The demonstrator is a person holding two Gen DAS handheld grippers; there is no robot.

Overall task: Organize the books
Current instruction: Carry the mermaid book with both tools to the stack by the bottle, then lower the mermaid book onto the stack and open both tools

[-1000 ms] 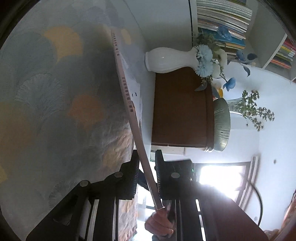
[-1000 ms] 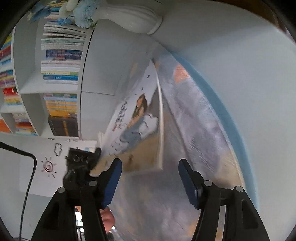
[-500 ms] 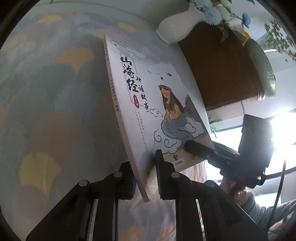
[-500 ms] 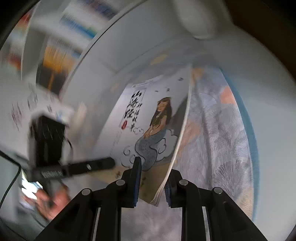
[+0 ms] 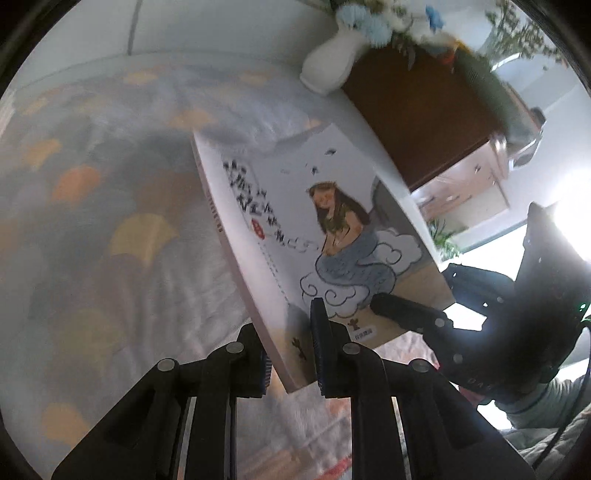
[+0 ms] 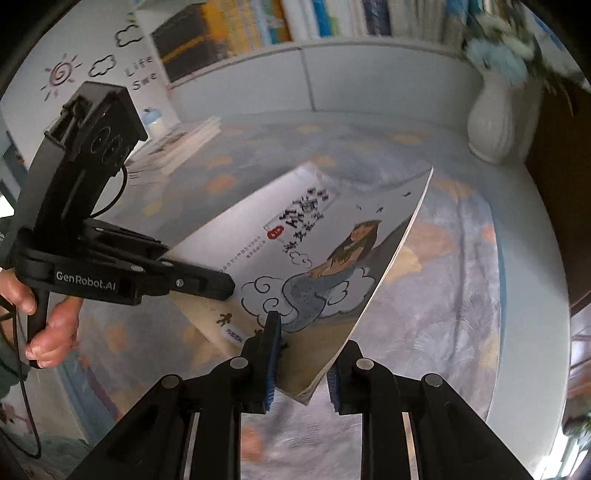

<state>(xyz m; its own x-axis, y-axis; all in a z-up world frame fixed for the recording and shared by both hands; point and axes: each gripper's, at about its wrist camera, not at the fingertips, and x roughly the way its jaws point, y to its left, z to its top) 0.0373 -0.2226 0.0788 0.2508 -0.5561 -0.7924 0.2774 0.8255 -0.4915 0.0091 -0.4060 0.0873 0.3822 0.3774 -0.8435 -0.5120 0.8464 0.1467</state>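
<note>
A white vase (image 6: 491, 122) stands at the far corner of the table, holding pale blue and white flowers (image 6: 496, 61) (blurred in both views). Behind the table, a white bookshelf (image 6: 369, 55) holds a packed row of upright books (image 6: 332, 18) in its open compartment. A low stack of magazines (image 6: 173, 146) lies flat on the table near the shelf.

The book (image 5: 325, 243), a thin white paperback with a drawing of a long-haired figure on a cloud, is held tilted in the air above the table, touching nothing but the two grippers. The left gripper (image 5: 288, 354) is clamped on the bottom corner by the spine, jaws nearly together with the book pinched between them. The right gripper (image 6: 303, 363) is clamped on the bottom corner at the open page edge, its jaws likewise close together on the book. In the right wrist view a hand (image 6: 48, 328) grasps the handle of the left gripper.

The table (image 6: 532, 258) is round and white-rimmed, covered by a cloth (image 5: 110, 229) patterned with grey-blue, orange and yellow fan shapes. To the left of the shelf, the wall (image 6: 85, 70) carries line drawings of a sun and clouds with some lettering. A dark brown cabinet (image 5: 417, 110) stands beside the vase, and bright daylight floods in at the far right of the left wrist view.
</note>
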